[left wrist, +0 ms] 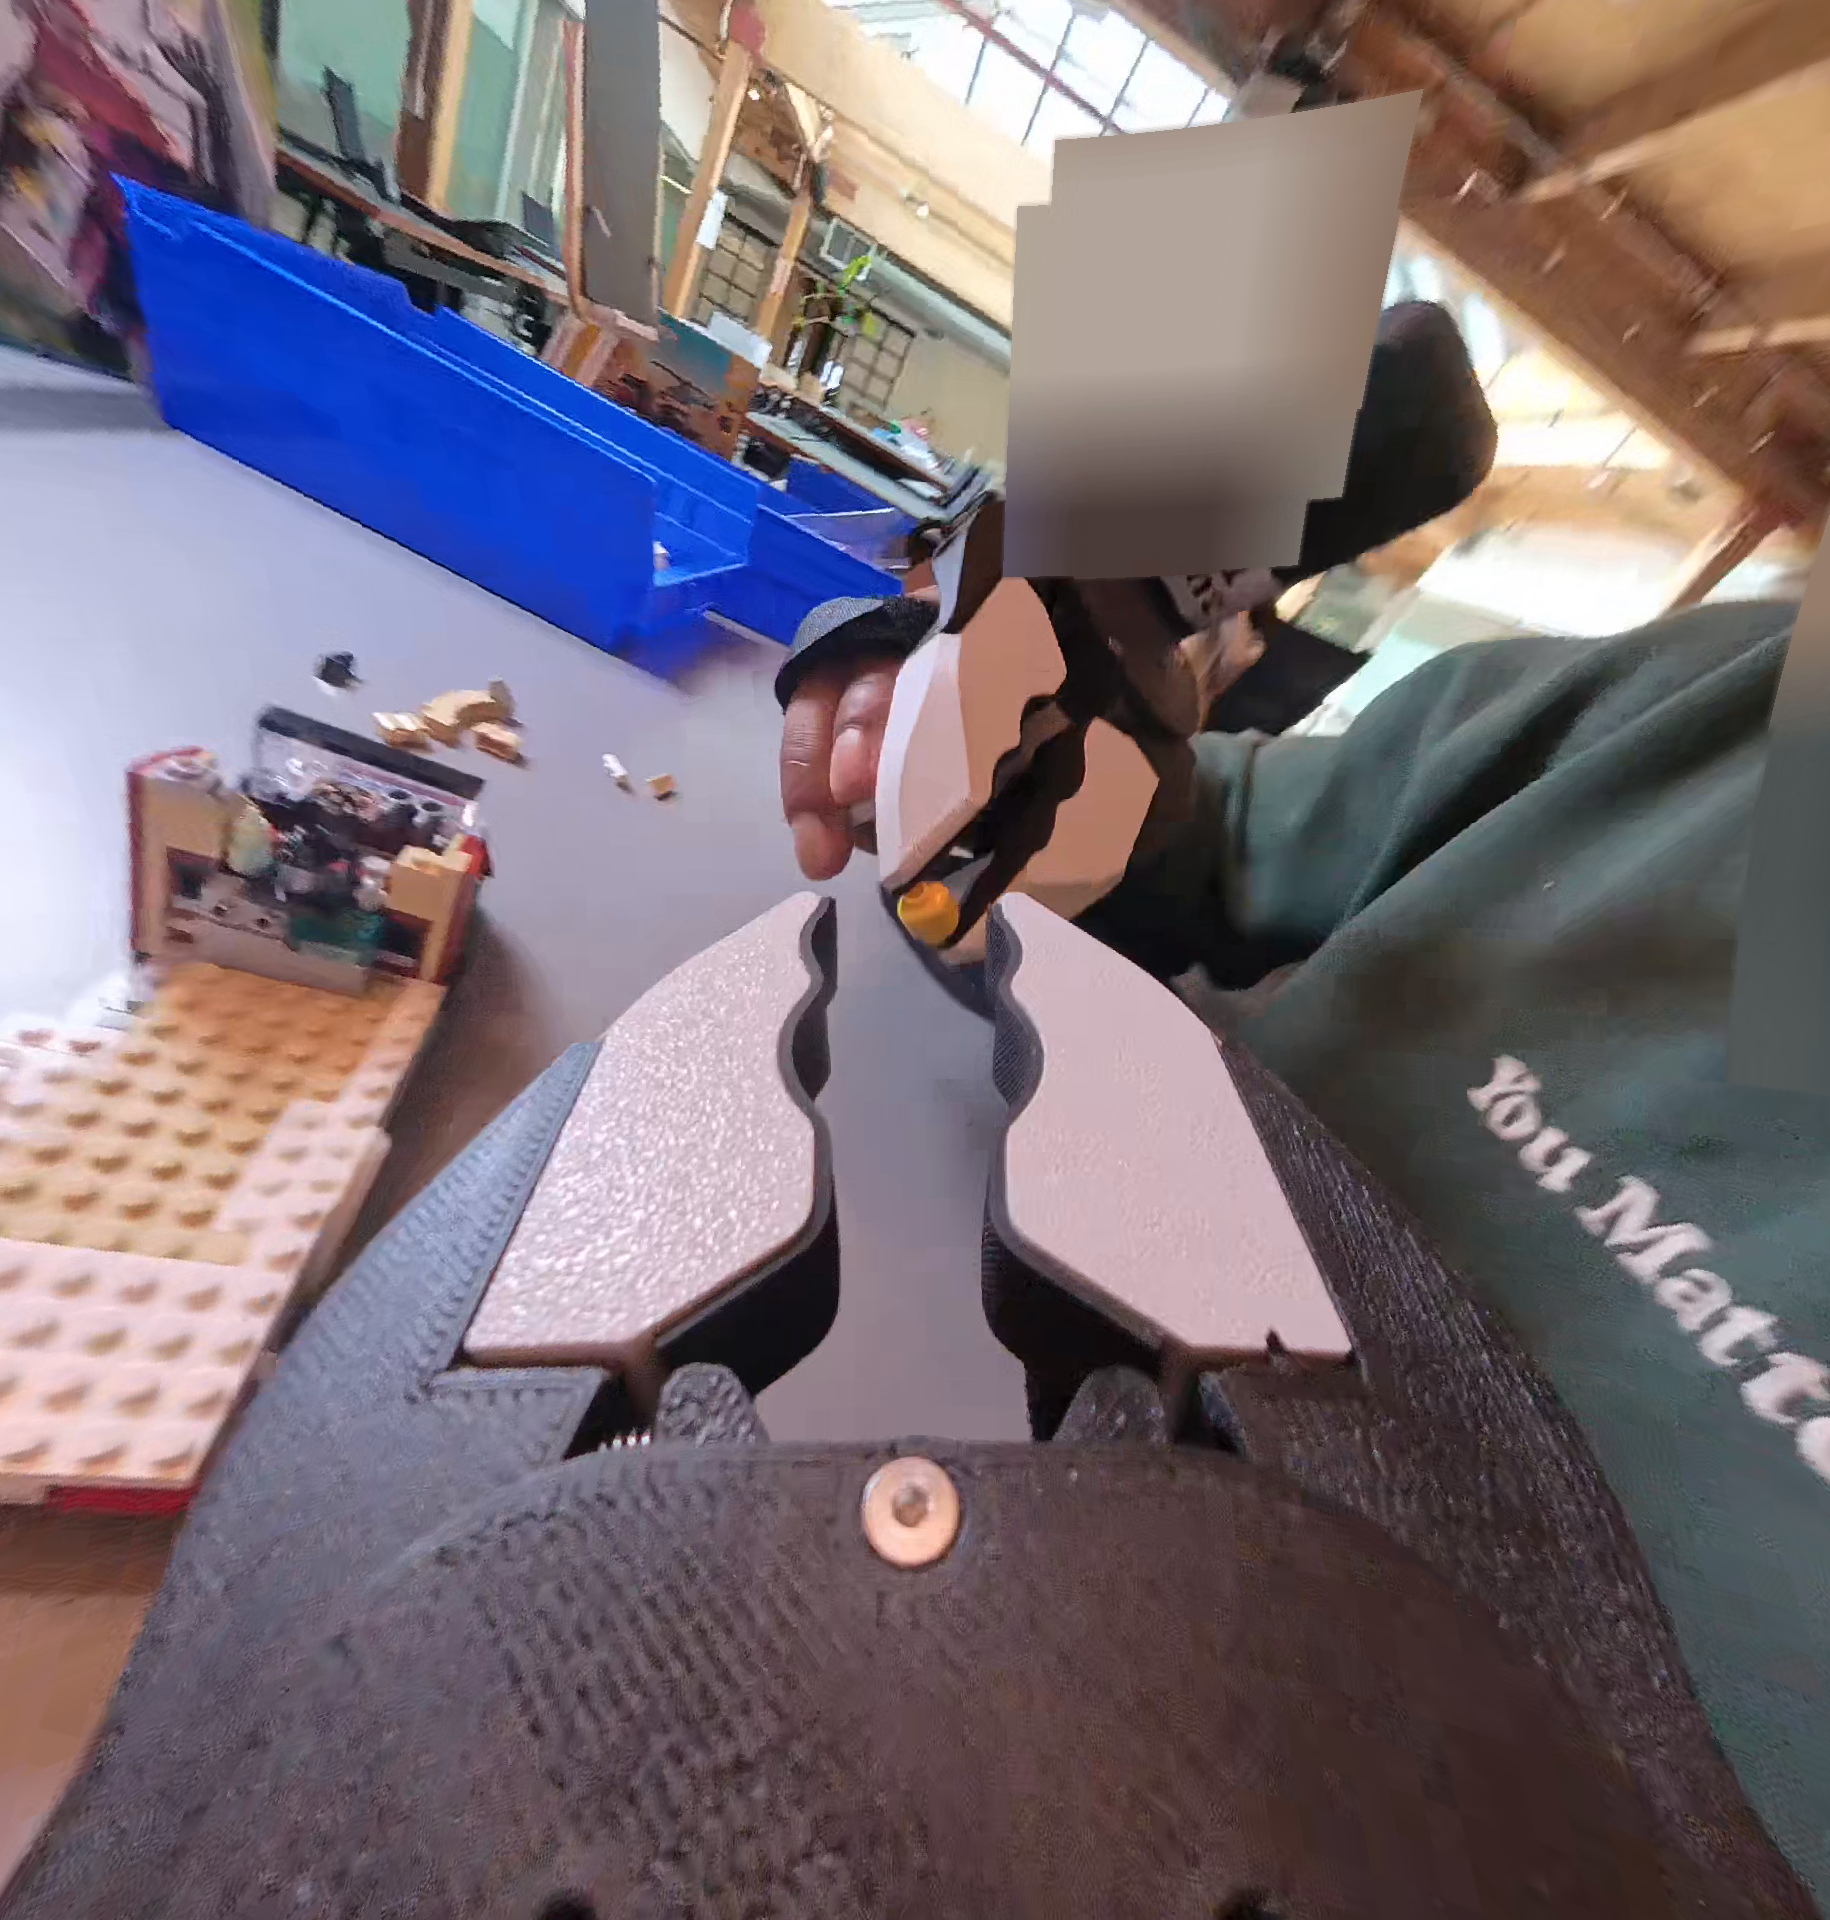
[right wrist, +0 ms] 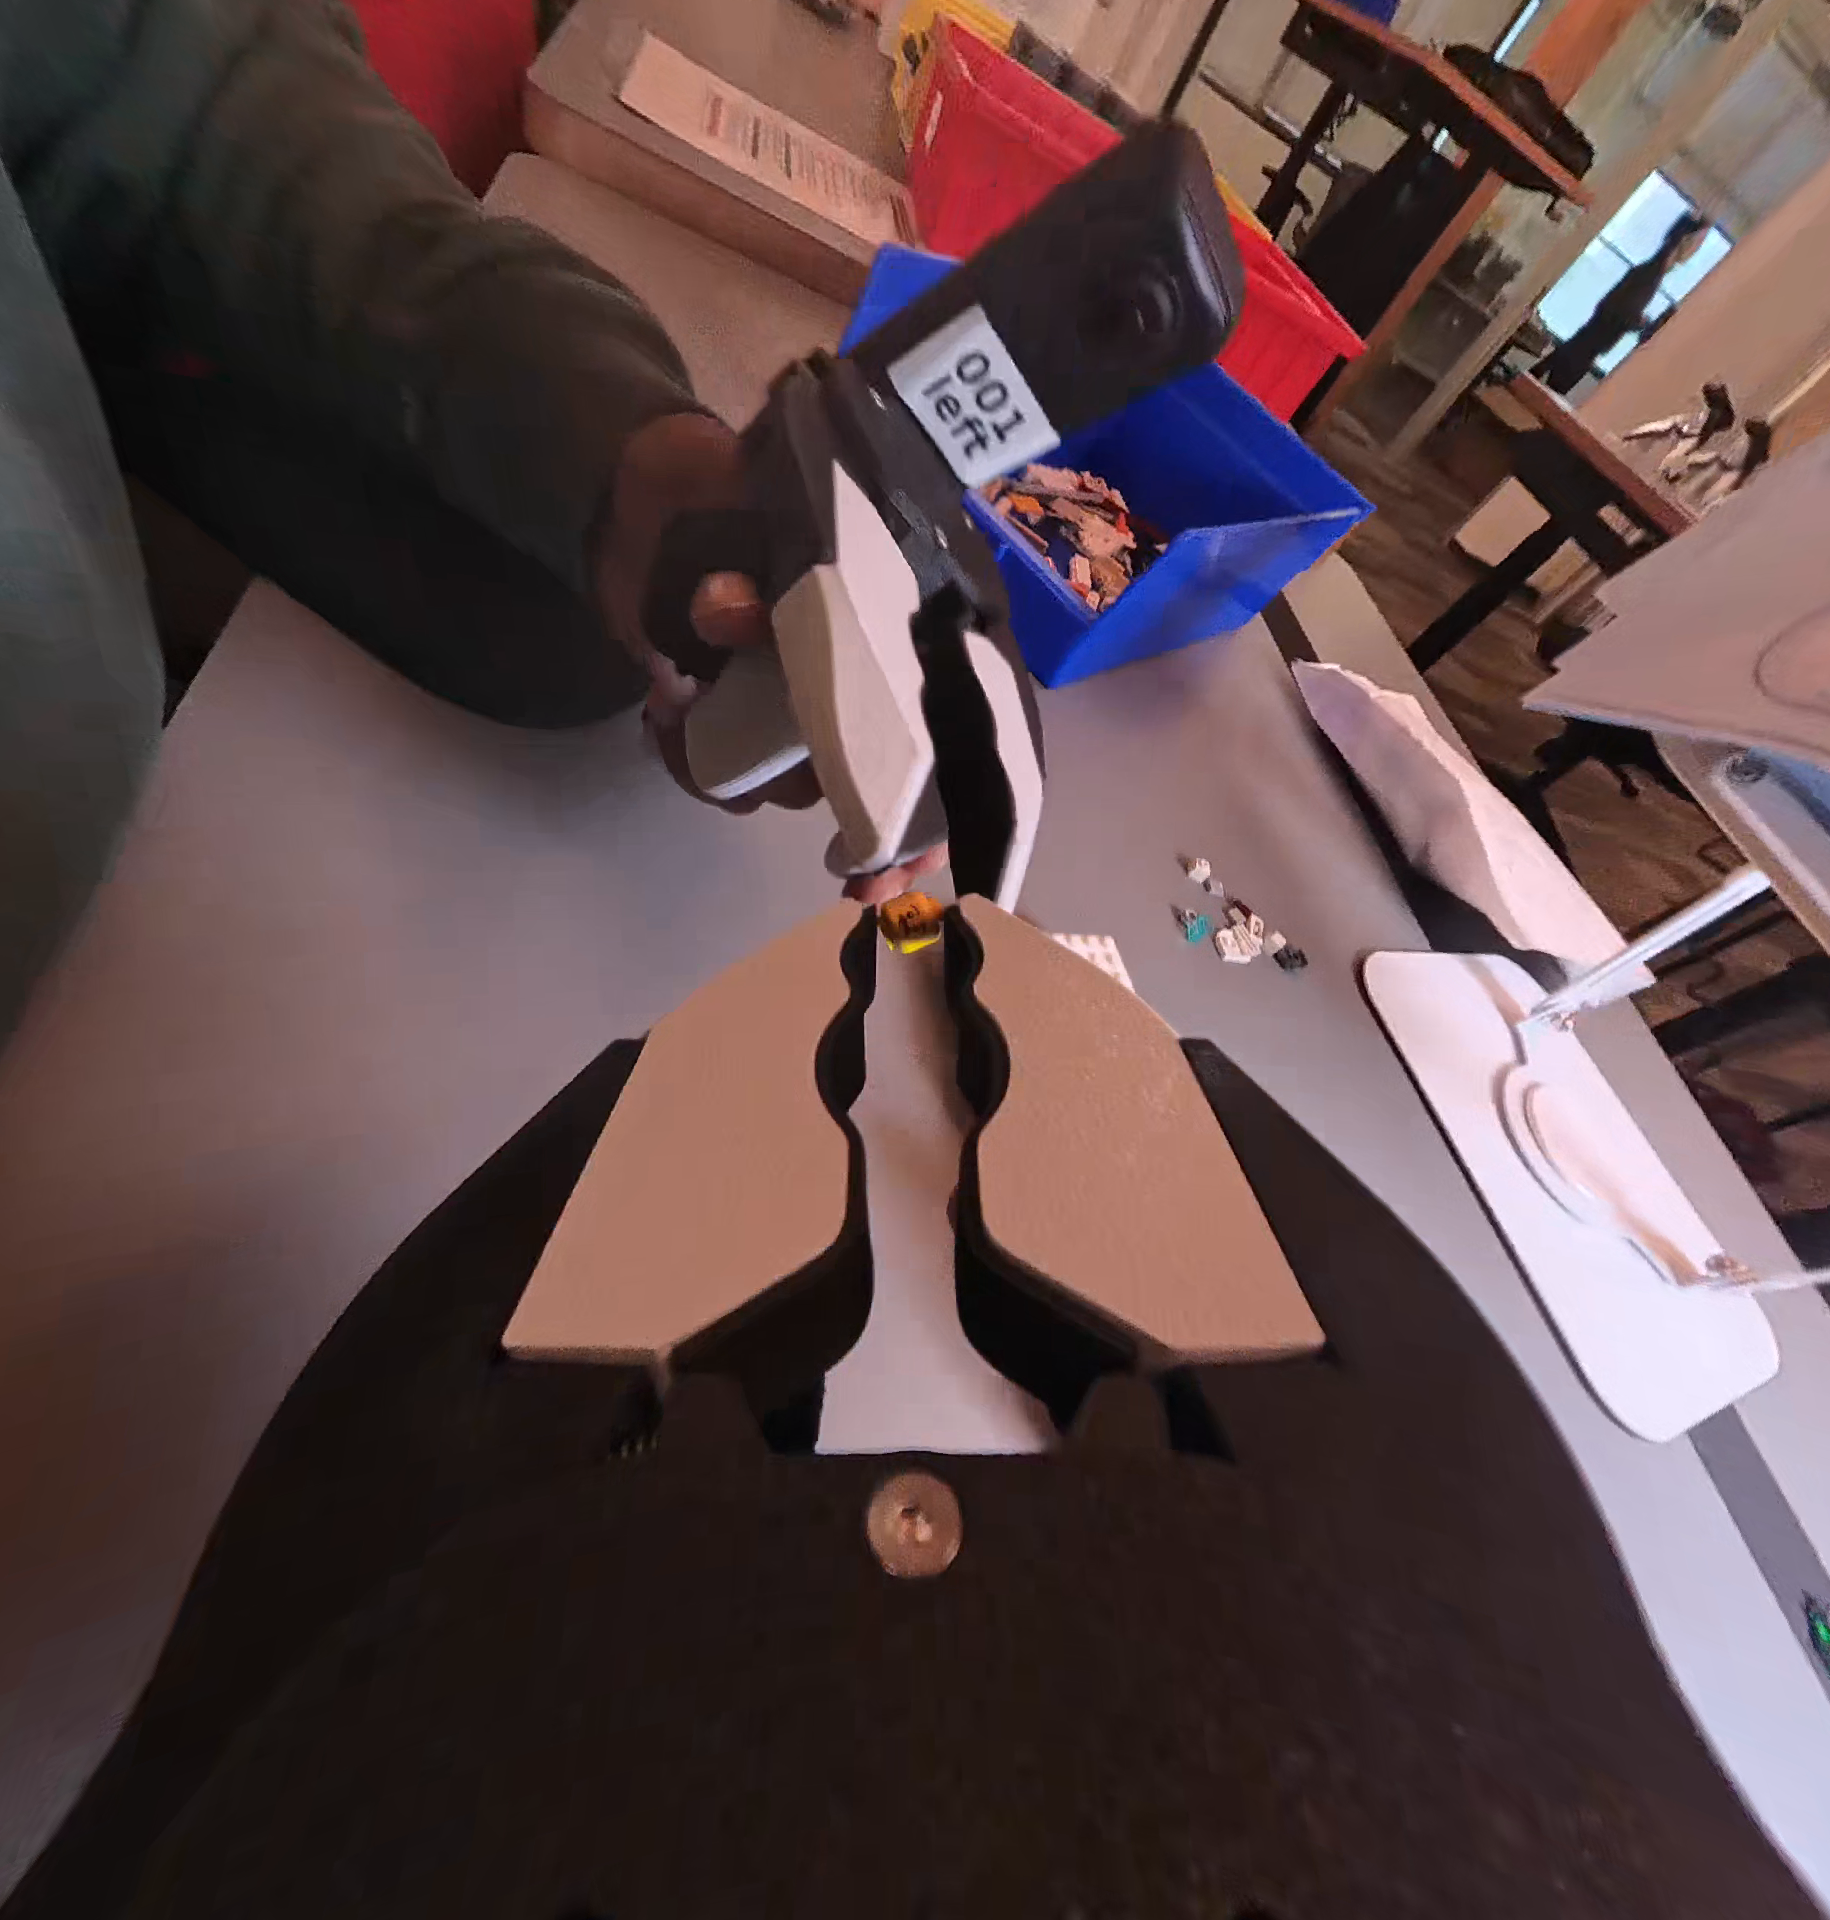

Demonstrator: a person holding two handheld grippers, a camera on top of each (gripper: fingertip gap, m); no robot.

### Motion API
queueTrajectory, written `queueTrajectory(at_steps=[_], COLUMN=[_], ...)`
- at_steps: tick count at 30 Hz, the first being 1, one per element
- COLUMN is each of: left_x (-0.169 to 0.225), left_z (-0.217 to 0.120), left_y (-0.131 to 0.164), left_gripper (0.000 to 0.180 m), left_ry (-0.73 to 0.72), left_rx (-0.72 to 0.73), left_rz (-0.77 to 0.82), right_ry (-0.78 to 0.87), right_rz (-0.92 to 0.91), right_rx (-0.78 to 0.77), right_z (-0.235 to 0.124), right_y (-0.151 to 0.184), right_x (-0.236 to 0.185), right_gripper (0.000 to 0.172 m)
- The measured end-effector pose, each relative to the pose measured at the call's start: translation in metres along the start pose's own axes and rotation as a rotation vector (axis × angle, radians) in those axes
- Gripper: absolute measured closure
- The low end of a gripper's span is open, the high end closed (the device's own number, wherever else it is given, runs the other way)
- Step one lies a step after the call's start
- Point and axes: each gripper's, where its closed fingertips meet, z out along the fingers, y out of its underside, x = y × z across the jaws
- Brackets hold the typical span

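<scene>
My right gripper is shut on a small orange-yellow round piece, pinched at the very fingertips above the grey table. The left wrist view shows the same: the right gripper comes in from above with the piece in its tips. My left gripper is open and holds nothing. Its tips stand on either side of the piece without touching it. In the right wrist view the left gripper points down at the piece from the far side, its jaws apart.
A brick model on a tan studded baseplate, loose tan pieces and a blue bin lie to the left. A blue bin of pieces, small loose pieces and a white board lie to the right. Only a small space, under 4 cm, lies between the two pairs of fingers.
</scene>
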Motion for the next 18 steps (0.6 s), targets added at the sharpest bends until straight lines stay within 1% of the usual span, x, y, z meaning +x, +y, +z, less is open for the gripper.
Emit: queueTrajectory(at_steps=[2, 6, 8, 9, 10, 11, 12, 13, 14, 15, 16, 17, 18], left_x=[0.002, 0.009, 0.01, 0.009, 0.005, -0.004, -0.017, -0.036, -0.057, -0.077, -0.093, -0.106, -0.117], left_z=[0.0, -0.001, -0.002, -0.002, -0.004, -0.011, -0.023, -0.044, -0.075, -0.116, -0.165, -0.213, -0.253], left_y=[0.001, -0.002, -0.002, -0.002, -0.003, -0.01, -0.023, -0.041, -0.063, -0.088, -0.11, -0.122, -0.122], left_gripper=[0.158, 0.169, 0.17, 0.17, 0.17, 0.17, 0.17, 0.17, 0.17, 0.17, 0.17, 0.17, 0.17], left_ry=[0.042, 0.083, 0.095, 0.084, 0.047, -0.028, -0.149, -0.323, -0.546, -0.802, -1.069, -1.294, -1.435], left_rx=[0.005, 0.018, 0.01, -0.005, -0.03, -0.046, -0.048, -0.057, -0.072, -0.091, -0.133, -0.213, -0.301], left_rz=[-0.075, -0.09, -0.104, -0.097, -0.058, 0.016, 0.122, 0.261, 0.423, 0.589, 0.709, 0.743, 0.692], right_ry=[0.006, 0.027, 0.035, 0.042, 0.062, 0.09, 0.126, 0.176, 0.237, 0.301, 0.363, 0.414, 0.457], right_rz=[-0.026, -0.064, -0.071, -0.071, -0.071, -0.068, -0.053, -0.028, 0.004, 0.044, 0.09, 0.137, 0.185], right_rx=[0.012, 0.012, 0.017, 0.015, 0.015, 0.018, 0.024, 0.042, 0.066, 0.086, 0.1, 0.114, 0.125], right_z=[0.004, 0.006, 0.006, 0.006, 0.006, 0.003, -0.002, -0.009, -0.019, -0.031, -0.042, -0.051, -0.06], right_y=[-0.006, -0.01, -0.011, -0.011, -0.01, -0.01, -0.011, -0.012, -0.013, -0.013, -0.01, -0.006, 0.0], right_x=[-0.002, -0.002, -0.003, -0.002, 0.001, 0.007, 0.017, 0.031, 0.047, 0.064, 0.081, 0.096, 0.108], right_gripper=[0.159, 0.159, 0.159, 0.159, 0.157, 0.153, 0.151, 0.151, 0.151, 0.15, 0.15, 0.15, 0.15])
